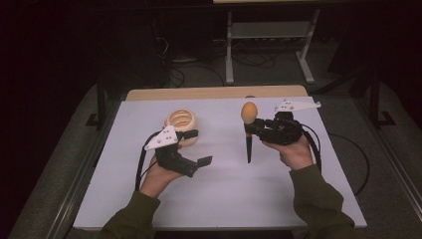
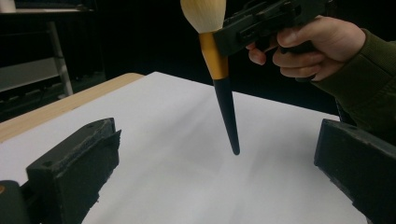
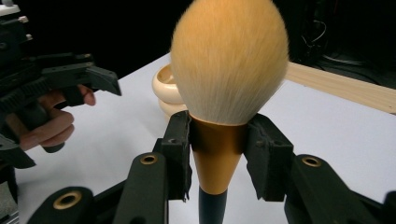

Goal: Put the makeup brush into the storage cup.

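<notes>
While clamped by right tool (image 3: pixel 218 154) only at its ferrule, brush (image 1: pixel 248 130) judged liable to pivot; left tool (image 1: pixel 195 147) wide, empty.

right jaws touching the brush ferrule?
Touching. The right gripper view shows both pads of the right gripper pressed against the brush at its gold ferrule.

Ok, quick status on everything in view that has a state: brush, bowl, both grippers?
makeup brush: held upright off the table, bristles up, handle tip down.
right gripper: shut on the brush's gold ferrule.
left gripper: open, nothing between its jaws.
cream ribbed bowl: upright on the white table, opening up; contents cannot be seen.
</notes>
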Available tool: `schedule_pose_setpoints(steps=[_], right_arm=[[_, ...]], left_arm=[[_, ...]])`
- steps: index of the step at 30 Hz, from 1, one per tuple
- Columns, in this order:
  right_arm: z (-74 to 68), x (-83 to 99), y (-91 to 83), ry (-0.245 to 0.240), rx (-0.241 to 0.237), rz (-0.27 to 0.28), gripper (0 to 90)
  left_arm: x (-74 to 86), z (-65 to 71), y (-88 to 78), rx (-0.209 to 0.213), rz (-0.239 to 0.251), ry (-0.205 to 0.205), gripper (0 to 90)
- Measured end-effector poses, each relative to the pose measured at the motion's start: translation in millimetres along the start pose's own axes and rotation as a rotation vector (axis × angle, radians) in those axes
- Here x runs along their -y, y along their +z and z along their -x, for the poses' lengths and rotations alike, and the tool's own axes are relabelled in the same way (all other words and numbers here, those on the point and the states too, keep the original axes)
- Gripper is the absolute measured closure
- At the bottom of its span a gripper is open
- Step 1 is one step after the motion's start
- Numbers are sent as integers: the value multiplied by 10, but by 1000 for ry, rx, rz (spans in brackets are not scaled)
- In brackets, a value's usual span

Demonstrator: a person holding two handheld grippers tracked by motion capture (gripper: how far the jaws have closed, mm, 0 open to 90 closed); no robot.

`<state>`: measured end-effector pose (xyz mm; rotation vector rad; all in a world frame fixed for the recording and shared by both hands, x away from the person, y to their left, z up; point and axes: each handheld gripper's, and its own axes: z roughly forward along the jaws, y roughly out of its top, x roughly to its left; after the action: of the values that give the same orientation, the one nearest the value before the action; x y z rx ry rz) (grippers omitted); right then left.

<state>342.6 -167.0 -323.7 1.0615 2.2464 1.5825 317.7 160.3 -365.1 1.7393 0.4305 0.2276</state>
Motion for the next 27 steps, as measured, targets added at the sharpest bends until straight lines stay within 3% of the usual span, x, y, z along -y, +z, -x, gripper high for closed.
schedule_pose_setpoints(steps=[20, 27], right_arm=[[-154, 1, 120, -21, -35, 4, 615], [-226, 1, 169, -38, -56, 0, 615]], left_arm=[[16, -4, 171, 32, -9, 3, 0], [25, 29, 203, 41, -17, 12, 59]])
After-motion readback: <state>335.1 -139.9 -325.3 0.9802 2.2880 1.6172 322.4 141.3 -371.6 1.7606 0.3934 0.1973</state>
